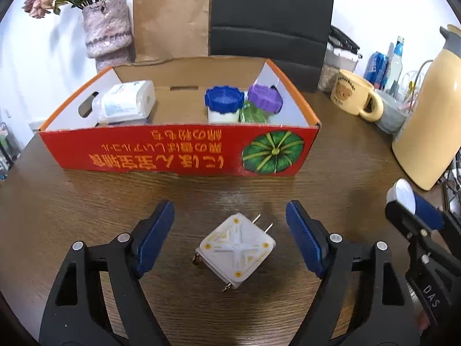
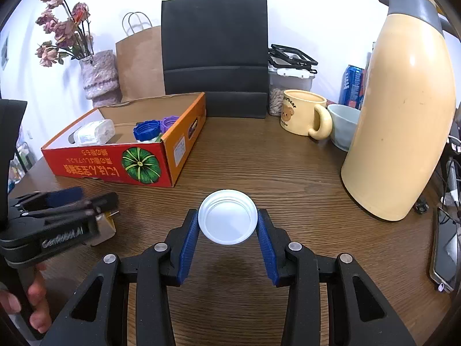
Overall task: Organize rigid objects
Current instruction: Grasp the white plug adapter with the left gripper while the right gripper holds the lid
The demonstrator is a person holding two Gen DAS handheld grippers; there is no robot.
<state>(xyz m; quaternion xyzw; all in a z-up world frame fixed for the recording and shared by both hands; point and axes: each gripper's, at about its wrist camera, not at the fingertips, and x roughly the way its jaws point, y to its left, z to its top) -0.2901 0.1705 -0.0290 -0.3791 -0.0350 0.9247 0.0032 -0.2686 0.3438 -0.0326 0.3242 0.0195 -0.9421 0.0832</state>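
A white cube-shaped plug adapter (image 1: 236,252) with metal prongs lies on the wooden table. My left gripper (image 1: 230,227) is open, its jaws wide on either side of the adapter, not touching it. My right gripper (image 2: 227,225) is shut on a white round lid (image 2: 227,220), held between both blue pads above the table; it also shows at the right edge of the left wrist view (image 1: 404,196). A red cardboard box (image 1: 178,152) stands beyond, holding a white bottle (image 1: 126,101), a blue-lidded jar (image 1: 223,101) and a purple-lidded jar (image 1: 265,96).
A tall cream thermos (image 2: 403,109) stands at the right, with a bear mug (image 2: 302,112), a pale bowl (image 2: 343,127) and a blue can (image 2: 353,83) behind. A black bag (image 2: 214,52), a brown paper bag (image 2: 141,63) and a flower vase (image 2: 99,75) line the back. A phone (image 2: 445,248) lies far right.
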